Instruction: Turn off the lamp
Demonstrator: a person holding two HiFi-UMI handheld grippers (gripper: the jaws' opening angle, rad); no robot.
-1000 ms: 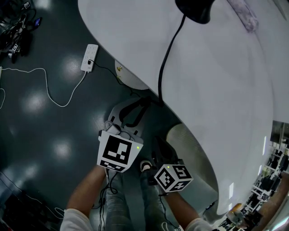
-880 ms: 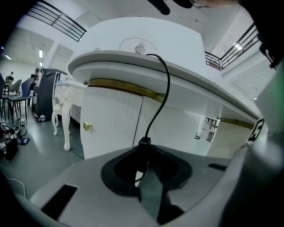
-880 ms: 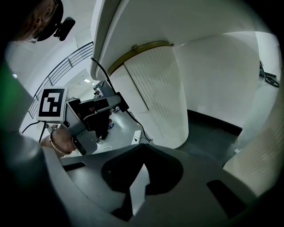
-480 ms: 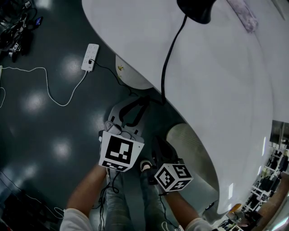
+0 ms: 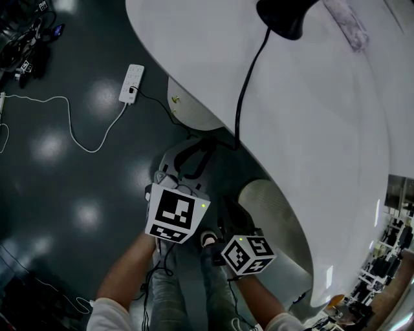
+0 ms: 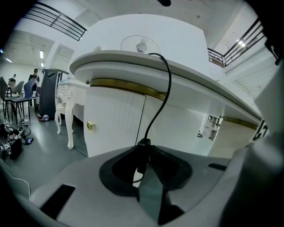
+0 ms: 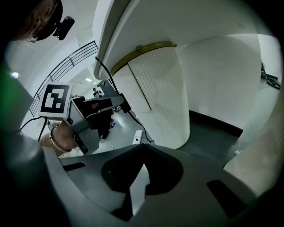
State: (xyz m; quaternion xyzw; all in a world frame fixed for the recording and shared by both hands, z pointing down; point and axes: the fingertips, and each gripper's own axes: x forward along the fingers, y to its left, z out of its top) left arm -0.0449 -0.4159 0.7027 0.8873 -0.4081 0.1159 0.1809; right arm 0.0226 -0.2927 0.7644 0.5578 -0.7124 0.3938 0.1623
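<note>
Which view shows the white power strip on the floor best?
The head view: the power strip lies whole and unobstructed, seen from above, with cables running off it. The right gripper view shows it only small and far off. The left gripper view does not show it.

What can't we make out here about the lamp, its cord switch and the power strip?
- Lamp: head view, cut off by the top edge; lit or not, cannot tell.
- Cord switch: left gripper view, dark and partly hidden by the jaws around it; on or off is unreadable.
- Power strip: head view, too small to tell which plug is the lamp's.
</note>
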